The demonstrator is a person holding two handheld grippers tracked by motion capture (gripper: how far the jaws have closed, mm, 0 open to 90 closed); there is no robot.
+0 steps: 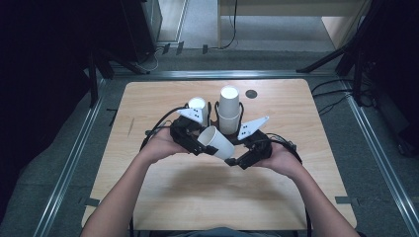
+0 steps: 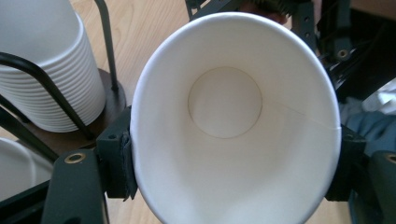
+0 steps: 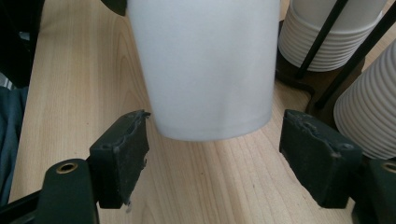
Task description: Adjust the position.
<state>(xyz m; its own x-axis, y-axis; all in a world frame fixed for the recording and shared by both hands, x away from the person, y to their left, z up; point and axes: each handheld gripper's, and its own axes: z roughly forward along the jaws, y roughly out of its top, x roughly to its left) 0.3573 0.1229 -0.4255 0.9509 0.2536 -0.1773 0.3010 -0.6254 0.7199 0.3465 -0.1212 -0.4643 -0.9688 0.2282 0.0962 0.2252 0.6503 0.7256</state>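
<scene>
From the high view, a single paper cup [image 1: 217,141] lies tilted between both grippers above the tabletop [image 1: 163,197], in front of two cup stacks [image 1: 229,114]. In the left gripper view, the left gripper [image 2: 231,154] has its fingers clamped on the cup's rim. In the right gripper view, the right gripper [image 3: 226,154] stands wide open around the cup's base, not touching. This looks like a handover; next, the right fingers should close on the base.

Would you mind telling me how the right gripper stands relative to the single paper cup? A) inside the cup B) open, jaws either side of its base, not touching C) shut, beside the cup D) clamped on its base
B: in the right gripper view, the right gripper has its jaws spread, with gaps to the base of the paper cup, which the left gripper holds at the rim.
</scene>
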